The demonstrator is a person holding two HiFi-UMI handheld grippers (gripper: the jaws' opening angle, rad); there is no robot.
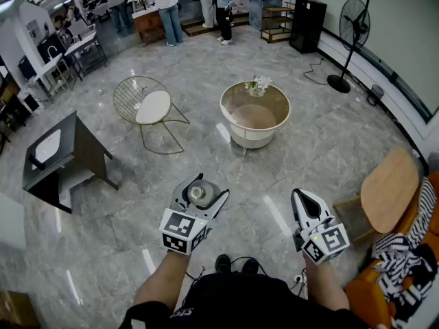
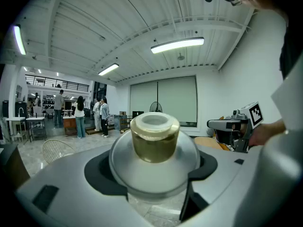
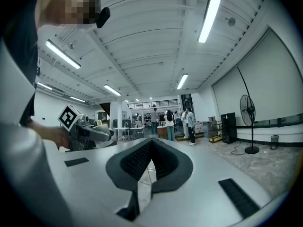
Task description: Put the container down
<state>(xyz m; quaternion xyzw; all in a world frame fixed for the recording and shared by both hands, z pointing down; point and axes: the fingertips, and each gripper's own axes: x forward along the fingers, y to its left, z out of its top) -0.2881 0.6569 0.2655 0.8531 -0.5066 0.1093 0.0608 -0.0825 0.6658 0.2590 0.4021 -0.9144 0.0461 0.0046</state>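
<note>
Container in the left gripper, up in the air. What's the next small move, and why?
Probably carry it forward to the round table and lower it there. The left gripper holds the container in the air over the floor, nothing under it. The table straight ahead has free glass beside the flowers. The right gripper is shut and empty.

Both my left tongs [image 1: 206, 188] and right tongs [image 1: 300, 197] have smooth pale grey shells edged in black. Their inner pads [image 3: 135, 161] are black and finely ribbed. Each carries a white cube printed with black square markers, the left cube [image 1: 184, 230] and the right cube [image 1: 326, 242]. I wear a black short-sleeved top [image 1: 233, 300] and black shoes [image 1: 223, 262].
</note>
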